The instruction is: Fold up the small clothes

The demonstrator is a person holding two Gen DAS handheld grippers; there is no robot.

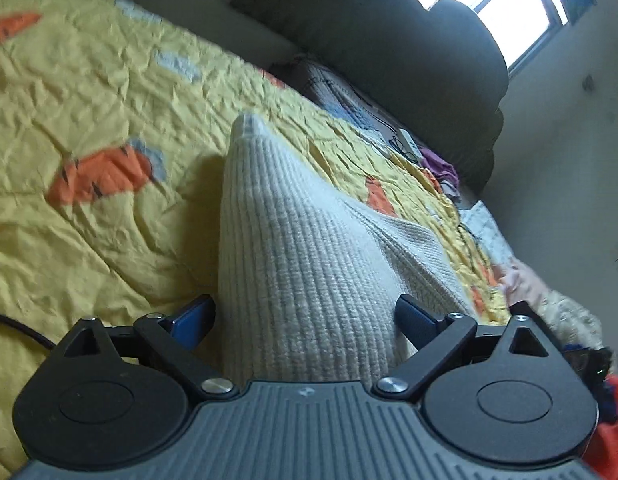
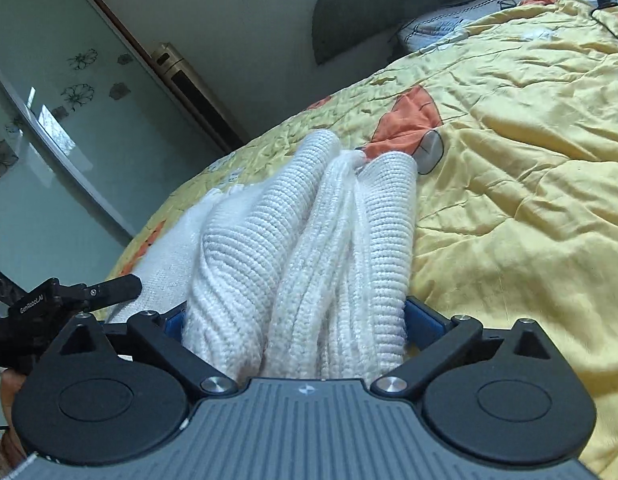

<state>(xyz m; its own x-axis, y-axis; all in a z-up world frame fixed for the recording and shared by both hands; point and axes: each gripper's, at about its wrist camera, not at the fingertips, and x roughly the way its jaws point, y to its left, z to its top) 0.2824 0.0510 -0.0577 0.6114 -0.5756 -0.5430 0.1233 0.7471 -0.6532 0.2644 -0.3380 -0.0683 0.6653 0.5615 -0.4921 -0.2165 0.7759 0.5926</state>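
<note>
A cream ribbed knit garment [image 1: 301, 240] lies on a yellow quilt [image 1: 89, 100] with orange patches. My left gripper [image 1: 305, 320] is shut on a thick fold of it; the knit fills the space between the blue fingers and runs forward to a point. My right gripper [image 2: 297, 320] is shut on bunched folds of the same knit garment [image 2: 293, 232], with a fringe strand in the middle. The left gripper [image 2: 69, 296] shows at the left edge of the right wrist view, beside the cloth.
A dark rounded headboard [image 1: 409, 52] and window [image 1: 489, 0] stand past the bed. Purple clothing [image 1: 439, 166], a remote and cables lie near the pillows. A frosted glass wardrobe door [image 2: 49, 120] and floor-standing air conditioner [image 2: 197, 92] stand beyond the bed's edge.
</note>
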